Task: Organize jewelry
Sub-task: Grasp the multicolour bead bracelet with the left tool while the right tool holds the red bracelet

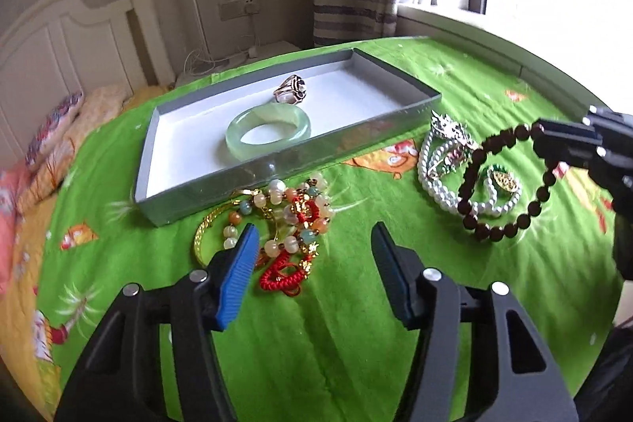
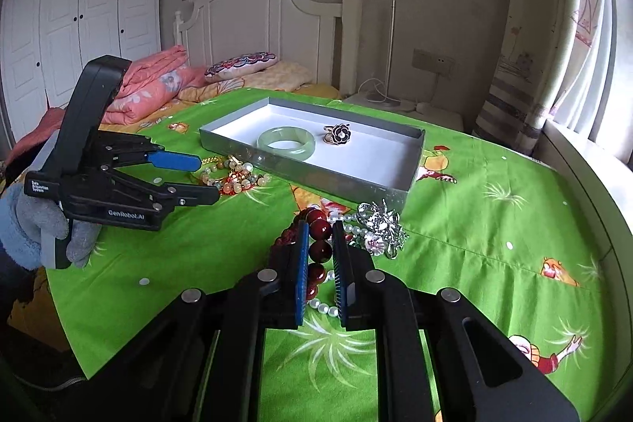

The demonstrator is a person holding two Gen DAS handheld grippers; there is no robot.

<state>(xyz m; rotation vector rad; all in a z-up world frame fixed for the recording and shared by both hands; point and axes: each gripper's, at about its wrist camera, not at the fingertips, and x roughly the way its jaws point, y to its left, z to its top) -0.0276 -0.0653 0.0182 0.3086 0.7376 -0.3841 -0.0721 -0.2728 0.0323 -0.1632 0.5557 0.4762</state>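
A grey tray with a white floor (image 1: 277, 161) (image 2: 308, 169) holds a green jade bangle (image 1: 269, 131) (image 2: 285, 143) and a flower ring (image 1: 290, 89) (image 2: 338, 134). My right gripper (image 2: 321, 229) (image 1: 542, 137) is shut on a dark red bead bracelet (image 2: 319, 251) (image 1: 502, 180) and holds it just above a pearl necklace (image 1: 447, 192) (image 2: 358, 228) and a silver brooch (image 1: 449, 125) (image 2: 381, 224). My left gripper (image 1: 312, 240) (image 2: 205, 180) is open over a heap of coloured beads, red cord and a gold bangle (image 1: 285, 220) (image 2: 233, 176).
A green patterned cloth (image 1: 356, 303) (image 2: 494, 224) covers the table. A bed with pillows and a folded pink quilt (image 2: 154, 86) lies behind and to the left. A window ledge (image 2: 585, 161) and a curtain stand on the right.
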